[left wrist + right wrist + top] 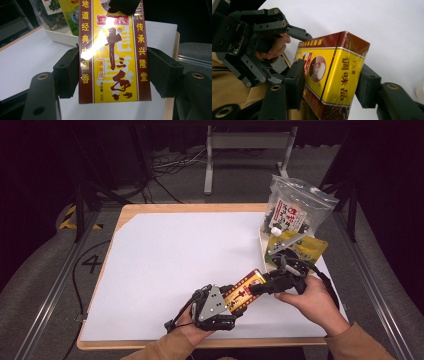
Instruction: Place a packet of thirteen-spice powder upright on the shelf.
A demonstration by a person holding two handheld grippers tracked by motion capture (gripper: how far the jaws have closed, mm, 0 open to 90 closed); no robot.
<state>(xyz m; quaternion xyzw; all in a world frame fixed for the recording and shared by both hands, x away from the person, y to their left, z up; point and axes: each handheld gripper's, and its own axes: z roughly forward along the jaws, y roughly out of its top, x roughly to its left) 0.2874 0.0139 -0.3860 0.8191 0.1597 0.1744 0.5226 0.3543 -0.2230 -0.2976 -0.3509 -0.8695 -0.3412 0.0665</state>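
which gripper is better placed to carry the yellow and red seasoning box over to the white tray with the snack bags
Right. Both grippers clamp the yellow and red seasoning box, but the right gripper holds the end nearer the white tray, which sits on its side of the table. The left gripper would have to reach across.

Seasoning box [243, 291] sits between left gripper [226, 304] fingers [67, 72] at one end and right gripper [256, 288] fingers [295, 82] at the other, above the white sheet [170, 255]. Beyond the right fingers, a white tray [262, 251] holds two upright pouches: clear bag [292, 207] behind, snack pouch [302, 246] in front.
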